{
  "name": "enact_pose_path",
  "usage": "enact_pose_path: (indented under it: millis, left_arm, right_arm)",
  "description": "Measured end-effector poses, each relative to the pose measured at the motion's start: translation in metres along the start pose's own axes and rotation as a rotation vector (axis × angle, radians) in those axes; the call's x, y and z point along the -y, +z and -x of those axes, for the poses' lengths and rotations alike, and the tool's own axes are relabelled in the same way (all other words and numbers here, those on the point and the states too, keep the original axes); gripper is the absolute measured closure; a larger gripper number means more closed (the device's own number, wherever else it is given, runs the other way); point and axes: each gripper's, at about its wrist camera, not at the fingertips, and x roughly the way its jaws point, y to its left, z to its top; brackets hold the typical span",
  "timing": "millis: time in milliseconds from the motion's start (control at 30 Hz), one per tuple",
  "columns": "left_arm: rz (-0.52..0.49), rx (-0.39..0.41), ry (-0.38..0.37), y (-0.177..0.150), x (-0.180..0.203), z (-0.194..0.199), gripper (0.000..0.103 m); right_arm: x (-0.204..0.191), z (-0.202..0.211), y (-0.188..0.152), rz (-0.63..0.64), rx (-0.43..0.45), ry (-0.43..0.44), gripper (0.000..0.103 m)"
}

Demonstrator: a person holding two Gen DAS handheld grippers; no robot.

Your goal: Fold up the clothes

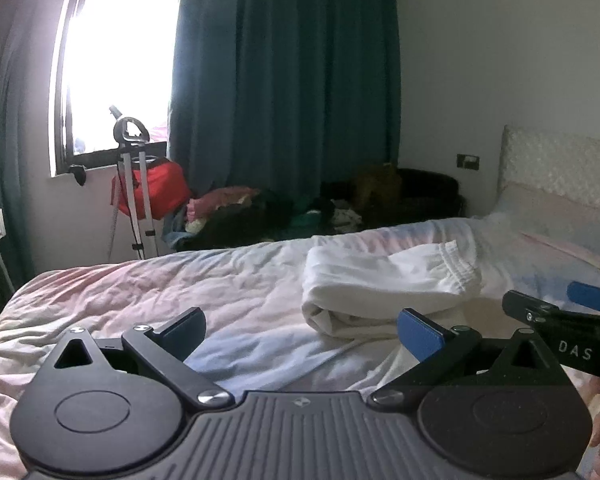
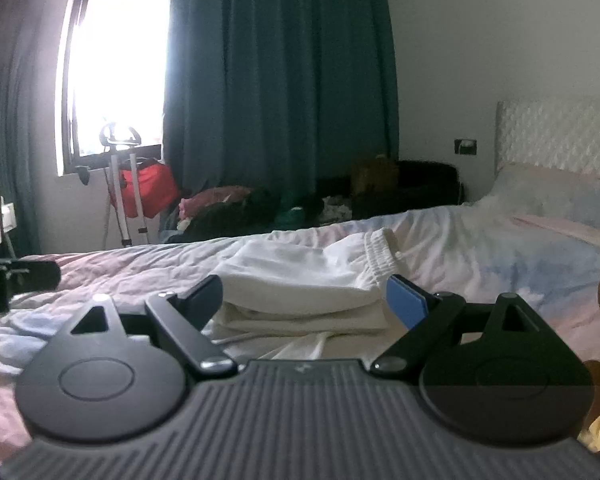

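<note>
A white garment with an elastic waistband (image 1: 384,284) lies folded in a thick stack on the bed; it also shows in the right wrist view (image 2: 300,280). My left gripper (image 1: 300,330) is open and empty, low over the sheet, to the left of and in front of the stack. My right gripper (image 2: 304,300) is open and empty, just in front of the stack's near edge. The right gripper's fingers (image 1: 540,308) show at the right edge of the left wrist view.
The bed (image 1: 140,300) has a rumpled pink and blue sheet, a pillow (image 2: 560,196) and a white headboard (image 1: 560,168) at the right. Behind it are a pile of clothes (image 1: 260,212), a tripod (image 1: 134,184), a red bag (image 1: 164,188), teal curtains and a window.
</note>
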Motion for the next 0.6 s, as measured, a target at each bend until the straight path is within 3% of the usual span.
enact_pose_path:
  millis: [600]
  left_arm:
    - [0.012,-0.006,0.018,-0.005,-0.0025,0.0067,0.0]
  right_arm:
    - [0.0033,-0.0005,-0.0002,-0.023,-0.028,-0.011,0.013]
